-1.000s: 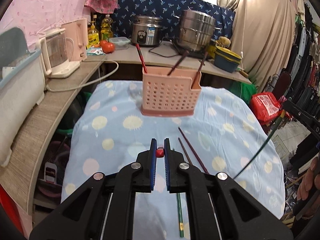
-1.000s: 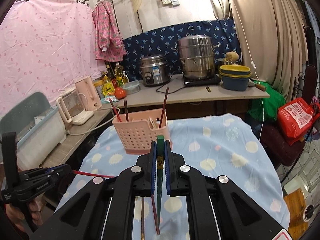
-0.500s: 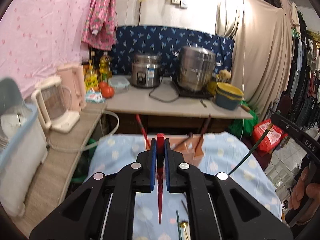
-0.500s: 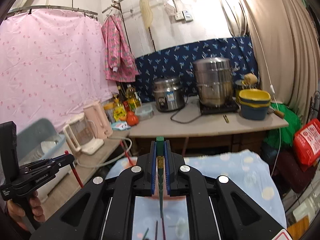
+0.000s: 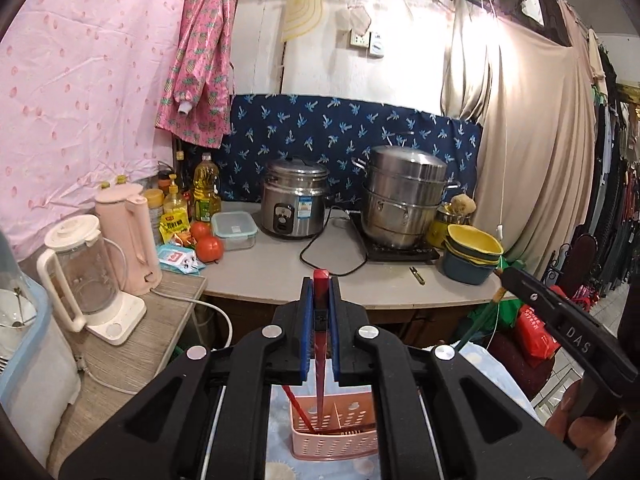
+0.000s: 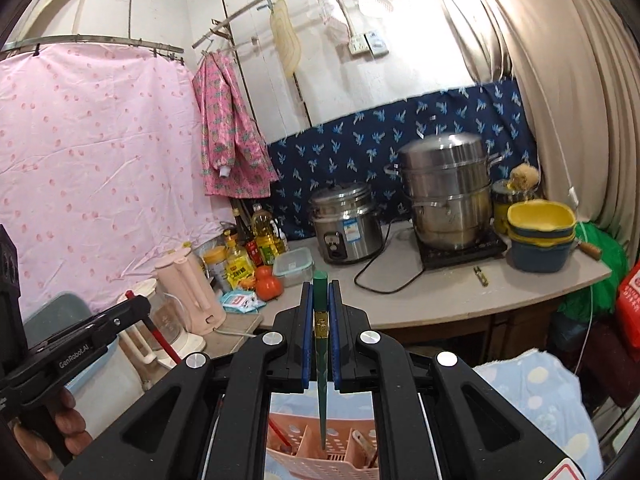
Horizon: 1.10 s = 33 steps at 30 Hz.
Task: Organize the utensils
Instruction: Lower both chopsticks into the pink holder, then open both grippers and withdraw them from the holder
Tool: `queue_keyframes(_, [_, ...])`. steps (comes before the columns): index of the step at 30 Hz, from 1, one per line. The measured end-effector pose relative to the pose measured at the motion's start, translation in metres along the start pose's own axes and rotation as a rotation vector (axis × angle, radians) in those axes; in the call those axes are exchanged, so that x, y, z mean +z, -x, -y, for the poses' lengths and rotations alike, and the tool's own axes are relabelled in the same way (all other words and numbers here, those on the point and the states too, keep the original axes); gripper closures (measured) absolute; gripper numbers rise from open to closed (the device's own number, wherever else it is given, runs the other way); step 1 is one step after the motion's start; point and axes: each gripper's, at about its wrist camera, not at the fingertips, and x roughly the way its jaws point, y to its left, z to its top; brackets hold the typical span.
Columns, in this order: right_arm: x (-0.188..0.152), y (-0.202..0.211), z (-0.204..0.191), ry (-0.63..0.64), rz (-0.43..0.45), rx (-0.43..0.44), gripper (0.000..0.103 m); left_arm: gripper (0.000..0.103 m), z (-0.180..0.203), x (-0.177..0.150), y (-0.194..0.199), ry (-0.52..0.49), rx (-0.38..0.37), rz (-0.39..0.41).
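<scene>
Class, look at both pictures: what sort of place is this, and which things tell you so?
Most likely a home kitchen corner: a rice cooker, a steel steamer pot and oil bottles crowd the counter.

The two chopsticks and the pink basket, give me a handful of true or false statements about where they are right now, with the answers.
1. The left gripper is shut on a red chopstick. True.
2. The right gripper holds a yellow spoon. False: it is shut on a green chopstick.
3. Both chopsticks hang tip down over the pink basket. True.
4. The pink basket is empty. False: another red utensil already leans inside it.
5. The basket sits on the grey counter by the rice cooker. False: it stands on the blue dotted cloth, nearer the camera than the counter.
</scene>
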Motion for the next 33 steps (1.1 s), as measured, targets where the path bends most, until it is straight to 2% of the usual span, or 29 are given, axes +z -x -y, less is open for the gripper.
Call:
queue_keyframes(4, [-0.027,-0.032,0.008,-0.024,-0.069,0.005,0.096,0.096,-0.004,-0.021,-0.031,0.010,-0.005,-0.044])
queue_keyframes(10, [-0.070,-0.059,0.018,-0.032,-0.170,-0.005,0.096,0.095,-0.014,-0.054,-0.063,0.033,0.002,-0.120])
queue_keyframes(11, [-0.076,-0.060,0.021,-0.035,-0.181,-0.011,0.094,0.091,-0.017,-0.059,-0.066,0.048,0.008,-0.130])
queue_keyframes(12, [-0.080,-0.059,0.024,-0.040,-0.179,-0.020,0.091,0.083,-0.019,-0.063,-0.067,0.059,0.019,-0.139])
queue_keyframes(13, [-0.082,-0.056,0.027,-0.041,-0.175,-0.041,0.078,0.057,-0.021,-0.066,-0.067,0.069,0.032,-0.144])
queue_keyframes(14, [-0.084,-0.053,0.029,-0.044,-0.167,-0.049,0.066,0.044,-0.023,-0.071,-0.064,0.082,0.060,-0.131])
queue_keyframes(16, [-0.086,-0.043,0.034,-0.060,-0.151,-0.057,0.061,0.044,-0.024,-0.076,-0.059,0.075,0.078,-0.121])
queue_keyframes(23, [-0.091,-0.008,0.042,-0.082,-0.135,-0.065,0.060,0.043,-0.021,-0.095,-0.039,0.039,0.138,-0.161])
queue_keyframes(33, [-0.118,0.061,0.027,-0.030,-0.153,-0.078,0.055,0.041,0.001,-0.122,0.012,-0.011,0.158,-0.174])
